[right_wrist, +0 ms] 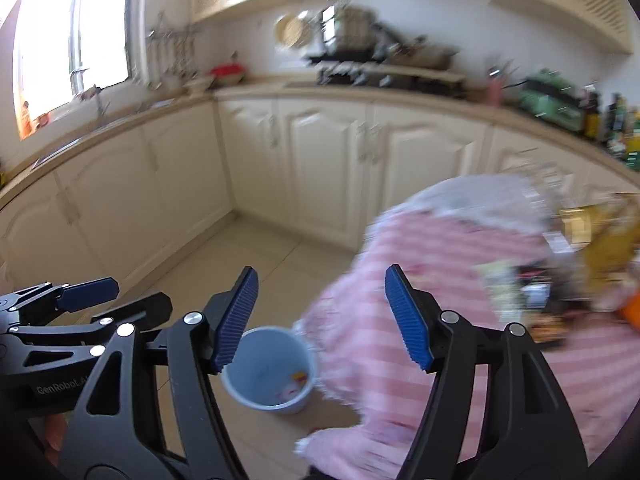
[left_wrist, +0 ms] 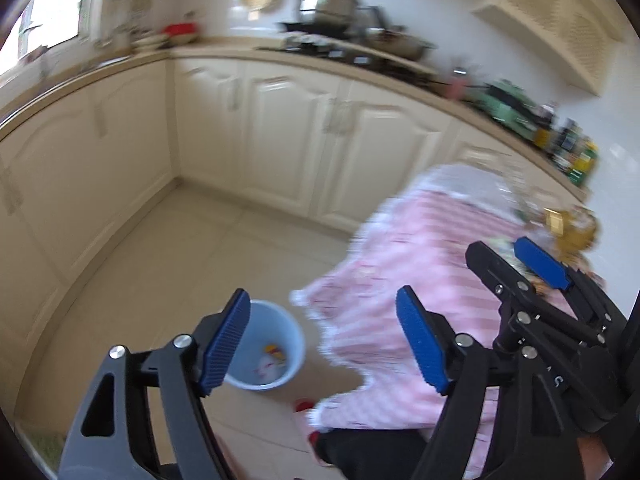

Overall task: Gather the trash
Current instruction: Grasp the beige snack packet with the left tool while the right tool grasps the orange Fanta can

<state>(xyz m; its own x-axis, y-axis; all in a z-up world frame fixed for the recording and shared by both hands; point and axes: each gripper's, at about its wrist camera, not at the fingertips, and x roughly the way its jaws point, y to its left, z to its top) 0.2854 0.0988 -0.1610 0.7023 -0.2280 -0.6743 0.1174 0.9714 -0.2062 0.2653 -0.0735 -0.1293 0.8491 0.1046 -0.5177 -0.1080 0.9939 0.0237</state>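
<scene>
A light blue trash bin (left_wrist: 269, 347) stands on the tiled floor beside a table draped in a pink striped cloth (left_wrist: 420, 264). Bits of white and yellow trash (left_wrist: 272, 360) lie inside it. The bin also shows in the right wrist view (right_wrist: 272, 368). My left gripper (left_wrist: 324, 344) is open and empty, held above the bin and the cloth's edge. My right gripper (right_wrist: 322, 320) is open and empty, also above the bin. The right gripper shows at the right of the left wrist view (left_wrist: 516, 264). Blurred items (right_wrist: 540, 296) lie on the table at the right.
Cream kitchen cabinets (left_wrist: 280, 132) run along the far walls under a counter (right_wrist: 248, 88) crowded with pots, a stove and bottles. A small red object (left_wrist: 303, 404) lies on the floor by the cloth's hem. Both views are motion-blurred.
</scene>
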